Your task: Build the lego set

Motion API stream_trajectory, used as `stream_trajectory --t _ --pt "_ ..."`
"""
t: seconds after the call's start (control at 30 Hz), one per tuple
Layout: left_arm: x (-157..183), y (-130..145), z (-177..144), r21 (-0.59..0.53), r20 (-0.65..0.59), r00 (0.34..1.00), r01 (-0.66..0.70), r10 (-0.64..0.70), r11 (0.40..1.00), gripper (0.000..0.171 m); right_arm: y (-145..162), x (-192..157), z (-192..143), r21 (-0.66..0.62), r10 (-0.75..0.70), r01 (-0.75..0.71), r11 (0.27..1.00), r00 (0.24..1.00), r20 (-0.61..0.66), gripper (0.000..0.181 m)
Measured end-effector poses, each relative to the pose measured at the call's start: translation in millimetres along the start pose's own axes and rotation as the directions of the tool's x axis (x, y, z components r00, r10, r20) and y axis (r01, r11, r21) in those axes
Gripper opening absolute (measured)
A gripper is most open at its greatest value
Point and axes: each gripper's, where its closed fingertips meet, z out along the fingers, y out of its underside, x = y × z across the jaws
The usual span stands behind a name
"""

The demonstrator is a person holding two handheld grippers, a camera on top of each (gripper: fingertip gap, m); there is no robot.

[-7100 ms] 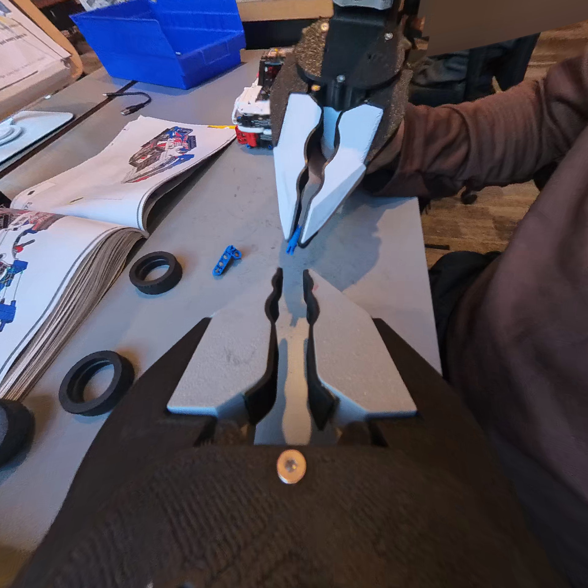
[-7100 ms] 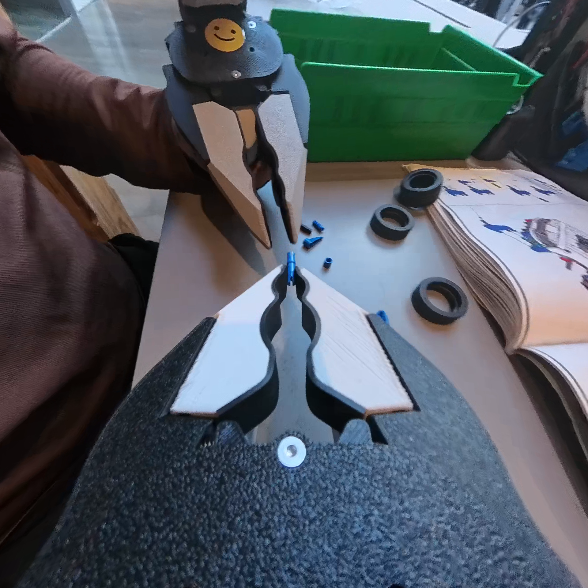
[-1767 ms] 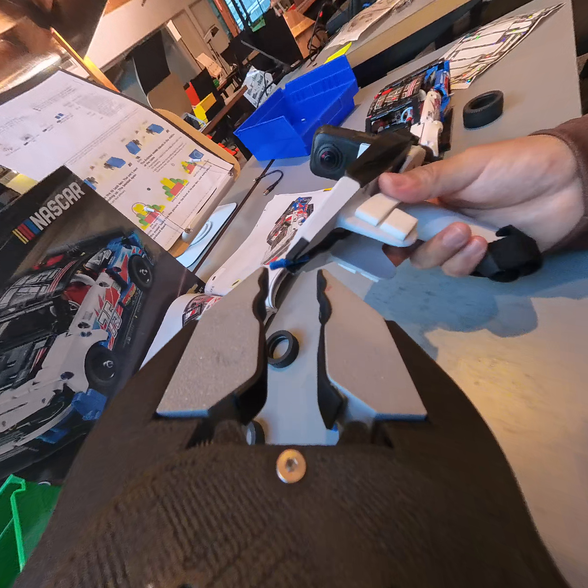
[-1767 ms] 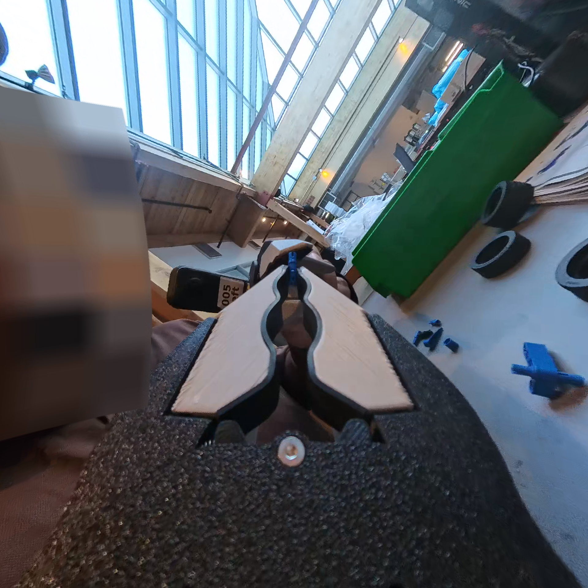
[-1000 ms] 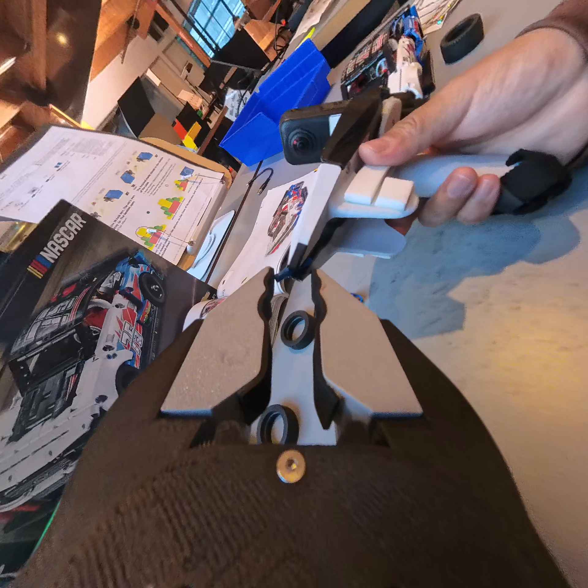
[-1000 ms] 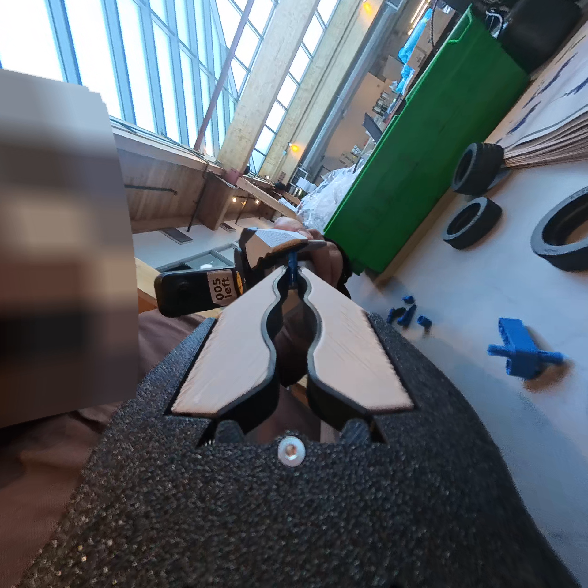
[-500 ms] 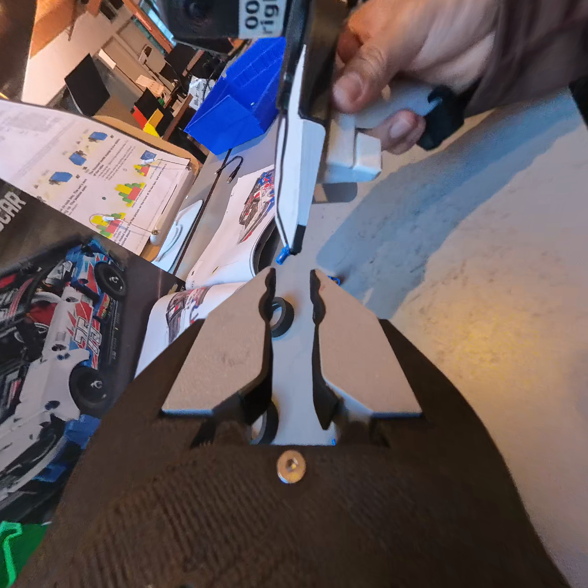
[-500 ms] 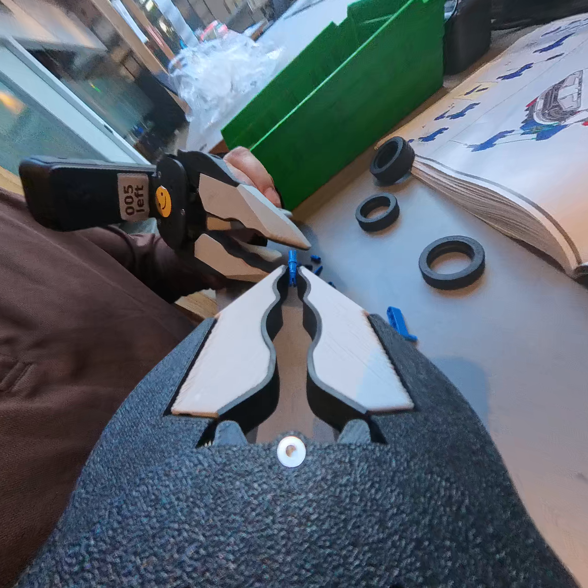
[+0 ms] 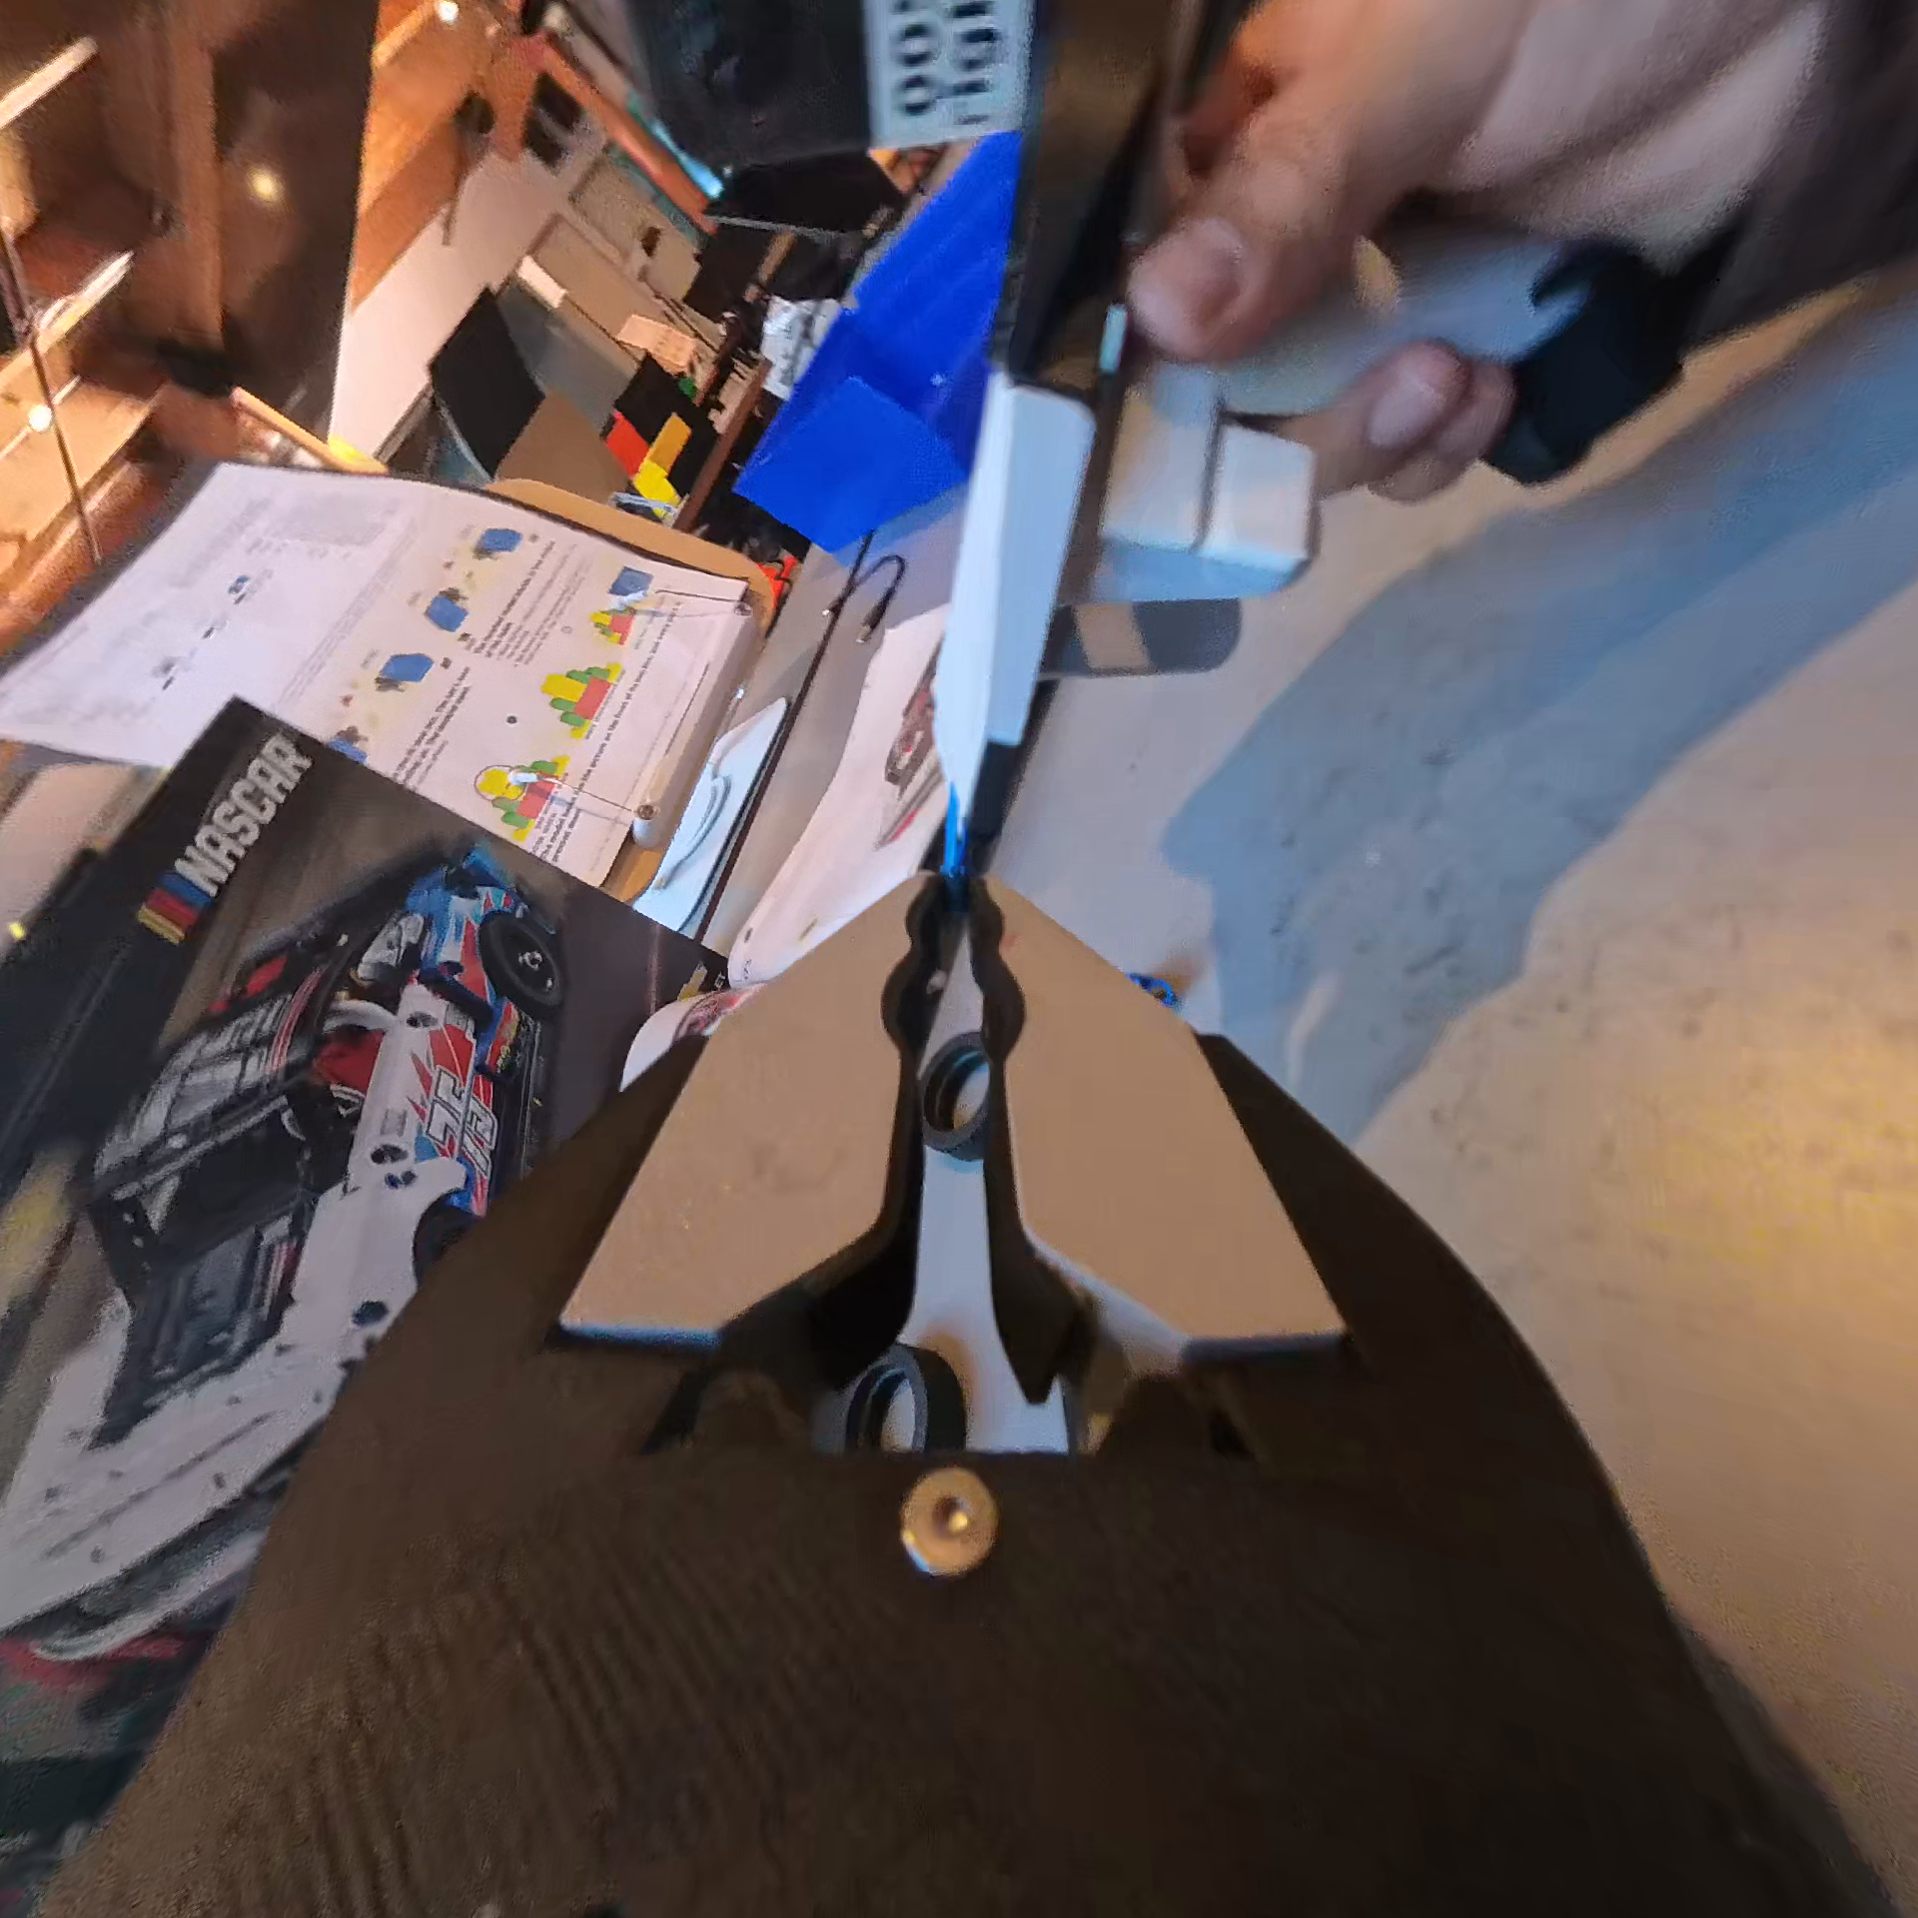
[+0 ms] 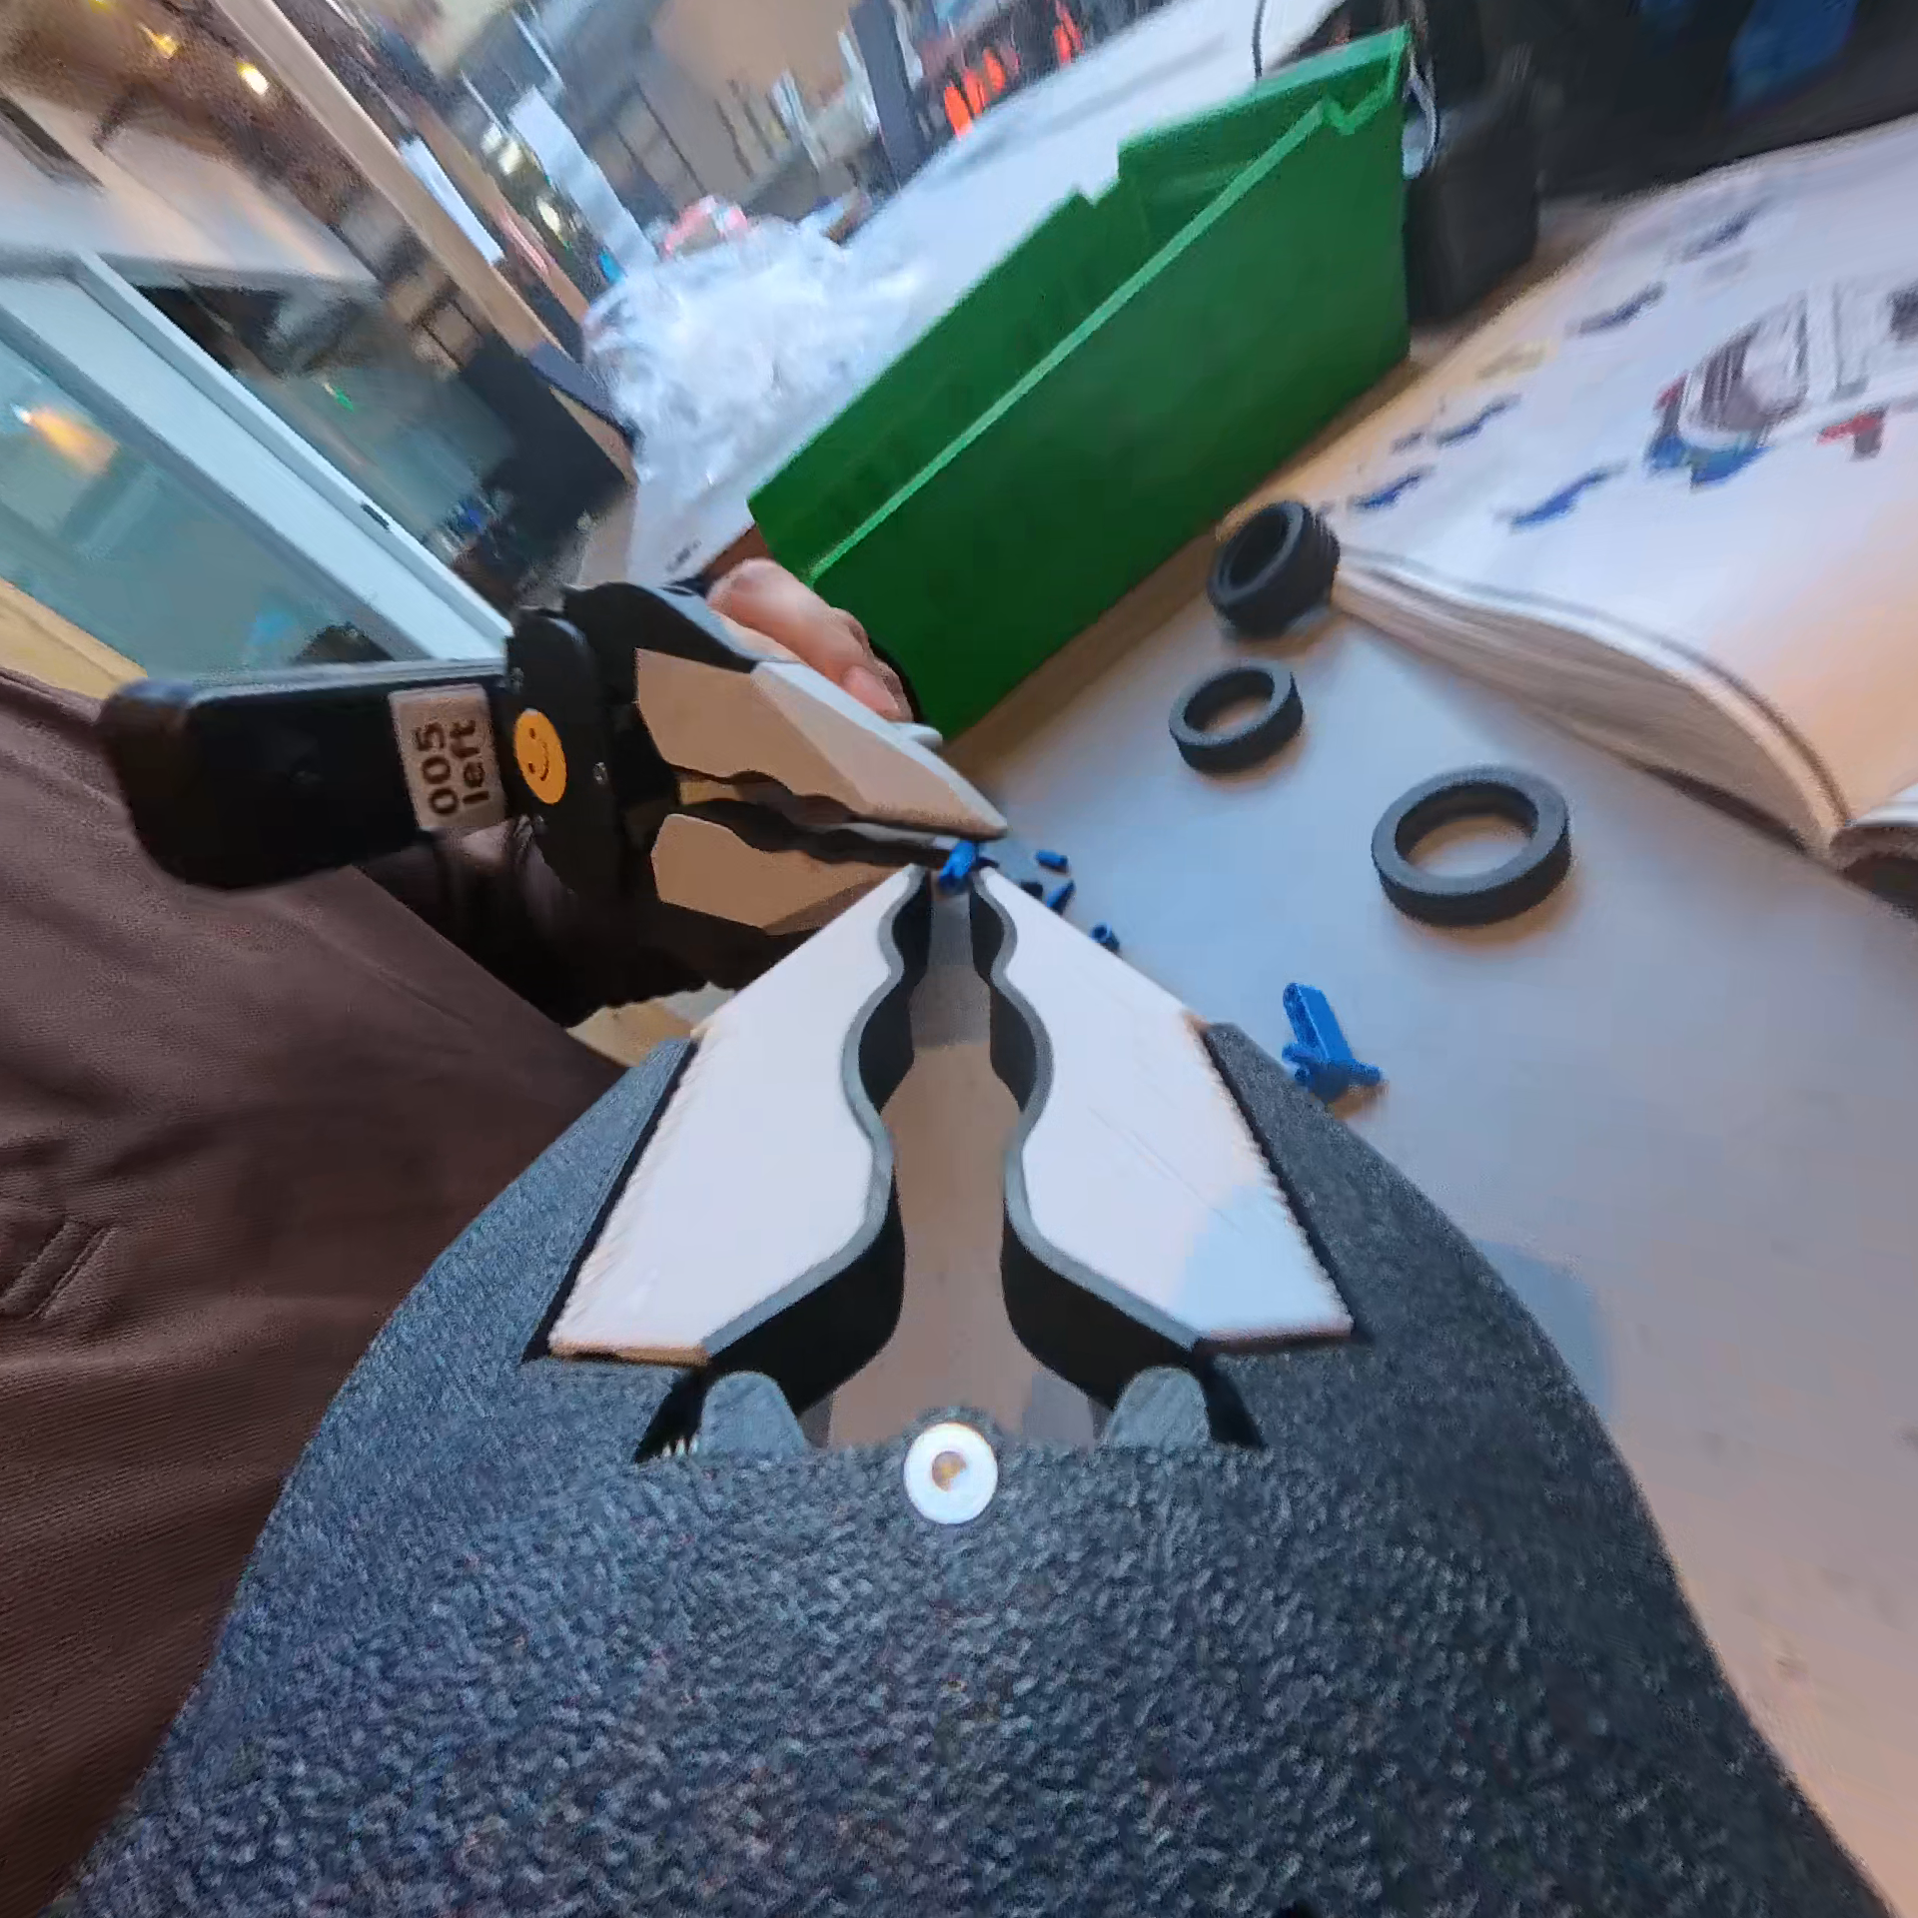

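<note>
Looking along the left gripper [image 9: 953, 901], the small blue pin [image 9: 953, 830] sits right at its fingertips, which are drawn in to a thin slit around the pin's lower end, while the right gripper [image 9: 970, 820] comes down from above with its own tips on the pin's upper end. Two black tires [image 9: 957, 1095] show through the gap between the fingers, lying on the grey table [image 9: 1557, 986]; the set's box [image 9: 280, 1090] and a blue bin [image 9: 882, 415] show only here. Turning to the right wrist view, the right gripper [image 10: 950, 882] stands slightly parted, the blue pin [image 10: 957, 859] at its tips, and I cannot tell whether it grips. The left gripper [image 10: 965, 836] reaches in sideways, nearly shut, its tips meeting the pin. Only this view shows the green bin [image 10: 1121, 436], loose blue pieces [image 10: 1323, 1043], three tires [image 10: 1469, 843] and the open booklet [image 10: 1661, 540].
</note>
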Motion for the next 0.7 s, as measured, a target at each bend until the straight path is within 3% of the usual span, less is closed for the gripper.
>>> stream_trajectory --t 0.13,0.23,0.7 --pt "-15 0 0 0.028 -0.007 0.98 0.2 -0.2 0.979 0.001 -14 -2 -17 0.09 -0.079 0.081 0.993 0.996 -0.029 0.009" --pt "-17 -6 -2 0.069 -0.029 0.965 0.263 -0.262 0.962 0.001 -20 -4 -23 0.125 -0.103 0.108 0.986 0.993 -0.049 0.012" --pt "-6 -14 3 0.072 -0.074 0.966 0.252 -0.247 0.965 0.001 -17 -5 -15 0.112 -0.143 0.15 0.982 0.987 -0.07 0.004"
